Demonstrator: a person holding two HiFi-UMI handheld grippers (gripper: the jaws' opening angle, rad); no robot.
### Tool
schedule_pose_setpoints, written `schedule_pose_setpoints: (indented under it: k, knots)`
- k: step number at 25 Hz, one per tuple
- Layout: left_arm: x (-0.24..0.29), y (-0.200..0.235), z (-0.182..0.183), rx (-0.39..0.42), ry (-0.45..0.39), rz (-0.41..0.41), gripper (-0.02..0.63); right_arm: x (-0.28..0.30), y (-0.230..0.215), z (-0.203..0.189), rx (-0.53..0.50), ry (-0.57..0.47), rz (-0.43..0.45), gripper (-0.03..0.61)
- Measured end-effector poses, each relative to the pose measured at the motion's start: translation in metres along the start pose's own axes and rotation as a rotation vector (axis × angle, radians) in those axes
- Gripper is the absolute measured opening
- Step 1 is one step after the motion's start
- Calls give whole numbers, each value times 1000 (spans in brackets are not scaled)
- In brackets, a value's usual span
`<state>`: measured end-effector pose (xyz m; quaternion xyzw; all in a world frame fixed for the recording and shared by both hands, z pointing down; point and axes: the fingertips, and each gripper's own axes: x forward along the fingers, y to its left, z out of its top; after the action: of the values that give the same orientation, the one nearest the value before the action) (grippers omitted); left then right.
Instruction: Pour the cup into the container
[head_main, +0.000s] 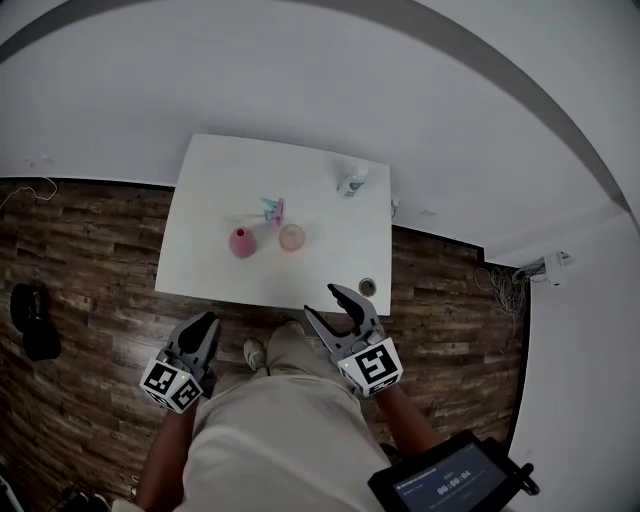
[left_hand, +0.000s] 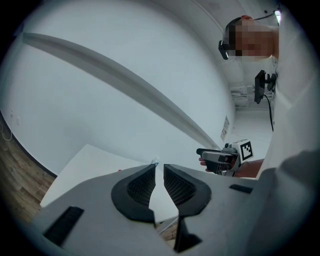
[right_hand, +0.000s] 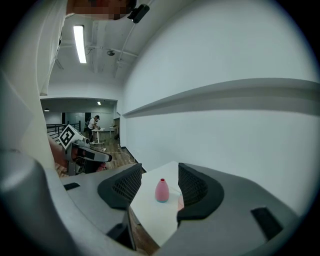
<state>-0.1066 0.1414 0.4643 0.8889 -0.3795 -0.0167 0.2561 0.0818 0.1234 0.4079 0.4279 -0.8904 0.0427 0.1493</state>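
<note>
A white table (head_main: 210, 270) stands ahead of me against the wall. On it are a pink vase-shaped container (head_main: 242, 242) and, to its right, a translucent pink cup (head_main: 292, 237). Both grippers hover at my waist, short of the table's front edge. My left gripper (head_main: 204, 322) has its jaws a narrow gap apart with nothing between them (left_hand: 159, 166). My right gripper (head_main: 321, 300) is open wider and empty (right_hand: 160, 167). In the right gripper view the container (right_hand: 161, 191) shows far off between the jaws, and the cup (right_hand: 180, 202) is half hidden behind the right jaw.
A small pink and teal object (head_main: 273, 209) lies behind the cup. A white bottle (head_main: 350, 181) stands at the table's back right and a small round thing (head_main: 367, 287) near its front right corner. A black bag (head_main: 30, 320) sits on the wood floor at left.
</note>
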Motion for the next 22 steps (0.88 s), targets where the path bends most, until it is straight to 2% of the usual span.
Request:
schedule_pose_setpoints:
  k: [9,15,22]
  knots:
    - [5,15,3,-4,-14,83,52,28,-18,-8,-11,5,80,225]
    - [35,20,14,-13,7,137,58,50,-55,-13,-4,29,118,225]
    - [63,21,21,-15,19,183,71,67,-86,-28,-53,64,178,241]
